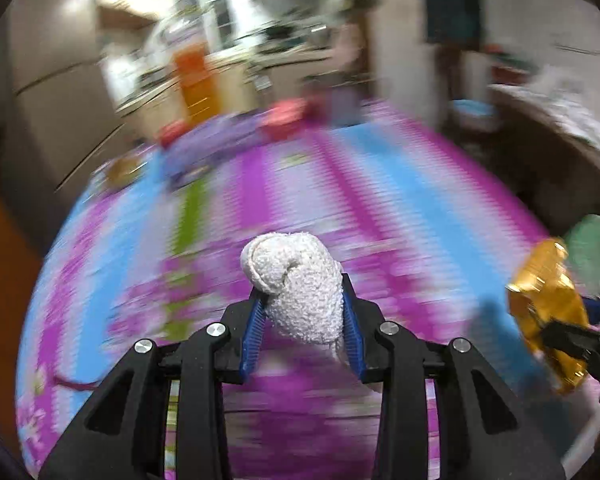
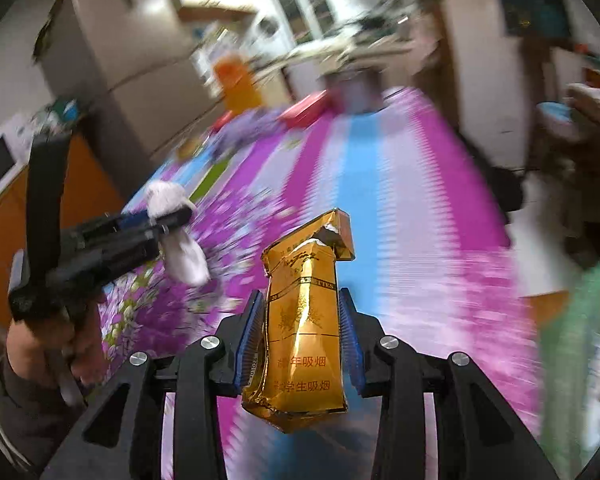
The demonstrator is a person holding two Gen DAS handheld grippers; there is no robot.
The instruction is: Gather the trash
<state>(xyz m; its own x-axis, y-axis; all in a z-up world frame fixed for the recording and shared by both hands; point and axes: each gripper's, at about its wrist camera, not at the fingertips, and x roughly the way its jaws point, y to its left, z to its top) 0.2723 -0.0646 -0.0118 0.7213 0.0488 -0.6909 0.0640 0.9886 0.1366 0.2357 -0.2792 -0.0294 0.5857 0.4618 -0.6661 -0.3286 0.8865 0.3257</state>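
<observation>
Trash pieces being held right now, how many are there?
2. A crumpled white paper wad sits in the left gripper; a crushed gold cigarette pack sits in the right gripper. Blur may hide others.

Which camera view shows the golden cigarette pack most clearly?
The right wrist view: the golden cigarette pack fills the centre, in the right claw. The left wrist view shows it small at the right edge.

Striped tablecloth (image 1: 380, 184) motion-blurred, far clutter unreadable, green object (image 2: 580, 320) cut off at right edge
</observation>
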